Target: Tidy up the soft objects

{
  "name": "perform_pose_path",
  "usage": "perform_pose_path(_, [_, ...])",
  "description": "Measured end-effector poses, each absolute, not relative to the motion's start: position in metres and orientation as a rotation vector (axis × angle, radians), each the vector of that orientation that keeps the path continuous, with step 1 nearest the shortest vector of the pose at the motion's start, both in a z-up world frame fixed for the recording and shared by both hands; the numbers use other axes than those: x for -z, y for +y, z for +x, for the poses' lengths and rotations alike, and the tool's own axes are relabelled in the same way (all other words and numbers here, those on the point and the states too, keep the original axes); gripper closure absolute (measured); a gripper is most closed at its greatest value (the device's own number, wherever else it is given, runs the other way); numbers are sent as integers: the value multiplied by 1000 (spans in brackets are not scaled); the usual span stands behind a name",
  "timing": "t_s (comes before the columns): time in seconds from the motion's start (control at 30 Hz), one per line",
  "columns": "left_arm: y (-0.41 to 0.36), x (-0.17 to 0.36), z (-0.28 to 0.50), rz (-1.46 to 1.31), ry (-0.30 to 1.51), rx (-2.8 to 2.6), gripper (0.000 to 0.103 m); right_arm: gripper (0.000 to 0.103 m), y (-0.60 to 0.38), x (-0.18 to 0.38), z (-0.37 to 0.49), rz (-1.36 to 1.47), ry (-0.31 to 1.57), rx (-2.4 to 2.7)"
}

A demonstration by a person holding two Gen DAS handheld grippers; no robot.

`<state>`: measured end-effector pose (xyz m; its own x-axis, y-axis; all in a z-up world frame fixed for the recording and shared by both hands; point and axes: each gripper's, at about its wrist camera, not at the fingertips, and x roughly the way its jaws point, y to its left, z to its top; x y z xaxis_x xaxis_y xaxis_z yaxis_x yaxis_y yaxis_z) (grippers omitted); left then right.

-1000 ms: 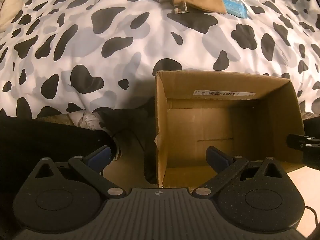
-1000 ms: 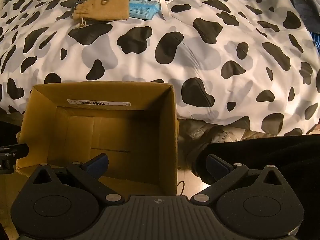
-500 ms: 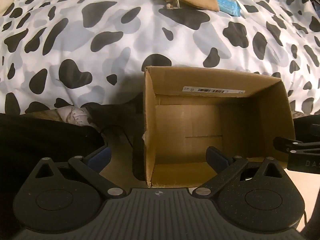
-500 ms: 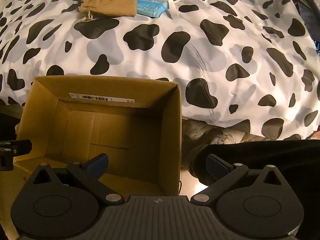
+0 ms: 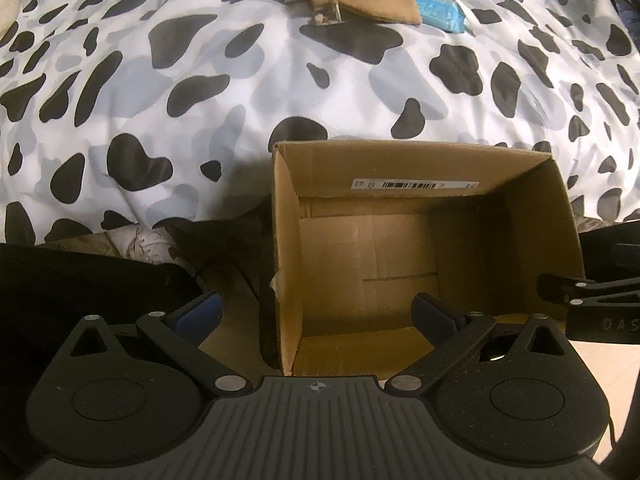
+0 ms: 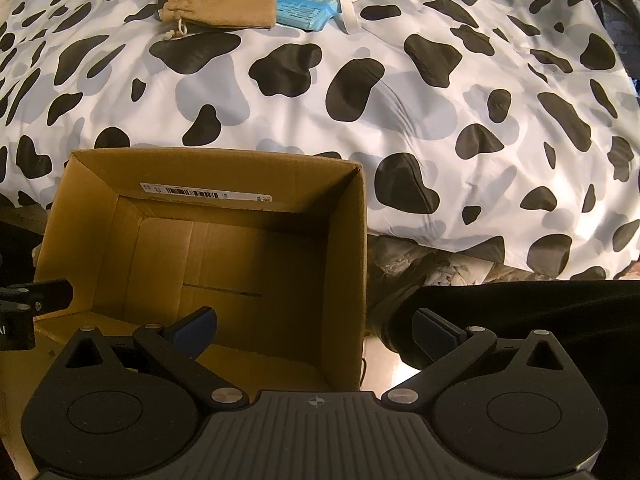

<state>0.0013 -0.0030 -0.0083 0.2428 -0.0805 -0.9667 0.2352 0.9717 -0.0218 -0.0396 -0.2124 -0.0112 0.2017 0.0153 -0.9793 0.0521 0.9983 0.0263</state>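
A white duvet with black cow-patch print [image 6: 400,92] is spreading across the far field. Against its near edge an open, empty brown cardboard box [image 6: 348,264] is sitting. The soft things are lying well beyond it: a tan drawstring cloth pouch [image 6: 236,4], long axis running left-right, just beside a light-blue soft packet [image 6: 306,10]. The right gripper [image 6: 314,326] and left gripper [image 5: 316,314] are both gaping empty over the box; judging by the pouch's bearing, the right is sitting slightly nearer.
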Motion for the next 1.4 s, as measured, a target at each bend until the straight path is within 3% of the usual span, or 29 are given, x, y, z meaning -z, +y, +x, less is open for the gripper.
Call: perform_pose_path(1.4, [-6, -3, -2, 85, 1273, 213, 0, 0, -221, 8, -37, 95, 1357, 51])
